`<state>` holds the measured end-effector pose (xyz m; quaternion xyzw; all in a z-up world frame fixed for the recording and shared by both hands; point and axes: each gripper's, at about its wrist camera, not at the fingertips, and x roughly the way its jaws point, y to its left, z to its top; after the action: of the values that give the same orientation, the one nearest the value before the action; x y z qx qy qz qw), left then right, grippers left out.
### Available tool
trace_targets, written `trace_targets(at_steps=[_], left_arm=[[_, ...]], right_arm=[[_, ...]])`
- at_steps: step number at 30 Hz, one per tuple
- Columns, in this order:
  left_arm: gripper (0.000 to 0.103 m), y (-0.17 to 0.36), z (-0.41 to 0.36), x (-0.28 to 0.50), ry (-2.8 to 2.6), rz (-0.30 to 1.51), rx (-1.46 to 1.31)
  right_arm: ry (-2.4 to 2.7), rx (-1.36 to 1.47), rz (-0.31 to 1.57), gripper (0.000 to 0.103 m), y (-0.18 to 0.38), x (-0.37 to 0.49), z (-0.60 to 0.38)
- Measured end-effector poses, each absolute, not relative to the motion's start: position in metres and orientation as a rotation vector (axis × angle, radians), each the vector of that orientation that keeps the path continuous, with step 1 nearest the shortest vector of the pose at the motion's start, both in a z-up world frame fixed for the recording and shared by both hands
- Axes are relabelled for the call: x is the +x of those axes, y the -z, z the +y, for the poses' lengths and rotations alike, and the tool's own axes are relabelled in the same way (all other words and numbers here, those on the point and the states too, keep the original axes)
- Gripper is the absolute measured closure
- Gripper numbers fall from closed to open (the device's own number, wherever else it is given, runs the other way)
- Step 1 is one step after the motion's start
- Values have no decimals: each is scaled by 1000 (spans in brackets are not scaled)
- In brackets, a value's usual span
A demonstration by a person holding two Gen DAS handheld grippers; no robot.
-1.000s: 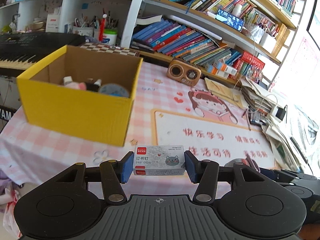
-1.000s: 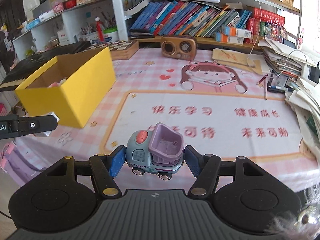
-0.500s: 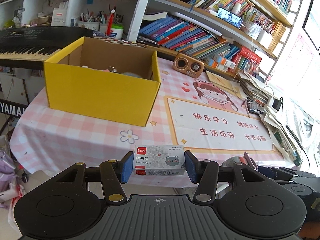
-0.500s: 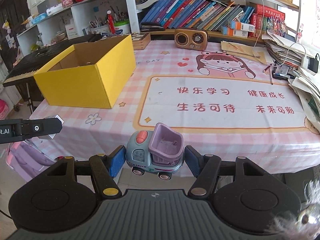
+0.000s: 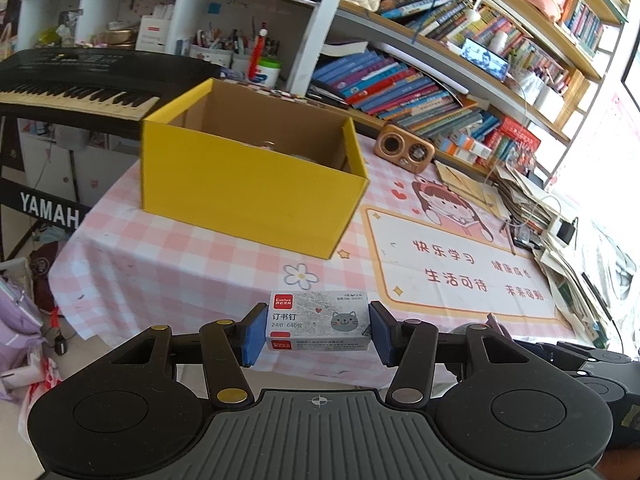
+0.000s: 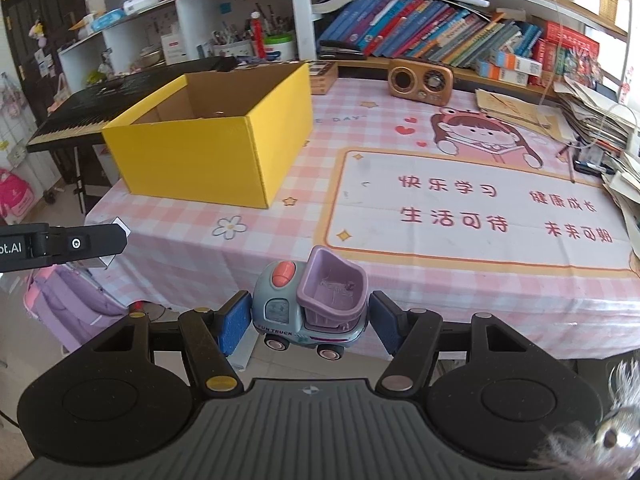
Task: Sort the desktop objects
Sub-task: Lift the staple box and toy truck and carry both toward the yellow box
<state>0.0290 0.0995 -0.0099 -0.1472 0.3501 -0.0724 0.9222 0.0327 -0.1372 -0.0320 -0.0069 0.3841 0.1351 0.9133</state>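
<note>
My left gripper point(image 5: 316, 330) is shut on a small grey staple box point(image 5: 318, 320) with a cat picture, held in the air off the table's near edge. A toy truck point(image 6: 310, 304) with a blue cab and purple bucket sits clamped in my right gripper point(image 6: 310, 320), also off the near edge. The open yellow cardboard box point(image 5: 248, 184) stands on the pink checked tablecloth point(image 5: 168, 256), far ahead and left; only a little of its contents shows. In the right wrist view the yellow box point(image 6: 208, 148) is at upper left and the left gripper's finger point(image 6: 76, 244) pokes in from the left.
A wooden radio point(image 6: 420, 80) stands at the back by a row of books point(image 6: 420, 40). Paper stacks point(image 6: 592, 104) crowd the right edge. A black keyboard point(image 5: 80, 88) sits left of the table, and bags point(image 6: 68, 300) lie on the floor below. A printed desk mat point(image 6: 472, 208) covers the table's right half.
Both grippers have pulled back from the table, still holding the staple box and the toy truck. The yellow box and mat now look farther away, and the table's near edge and floor show.
</note>
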Motion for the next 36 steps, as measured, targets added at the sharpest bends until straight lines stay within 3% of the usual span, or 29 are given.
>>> trace_targets(at_steps=[21,36], left_arm=[[51,0,157,16,-47,664,-365],[51,-47,175,87,-94,515,-342]], right_arm=[[-521,-107,773,41,28,55,-69],[-636,-106,600,41,-14,131,-38]])
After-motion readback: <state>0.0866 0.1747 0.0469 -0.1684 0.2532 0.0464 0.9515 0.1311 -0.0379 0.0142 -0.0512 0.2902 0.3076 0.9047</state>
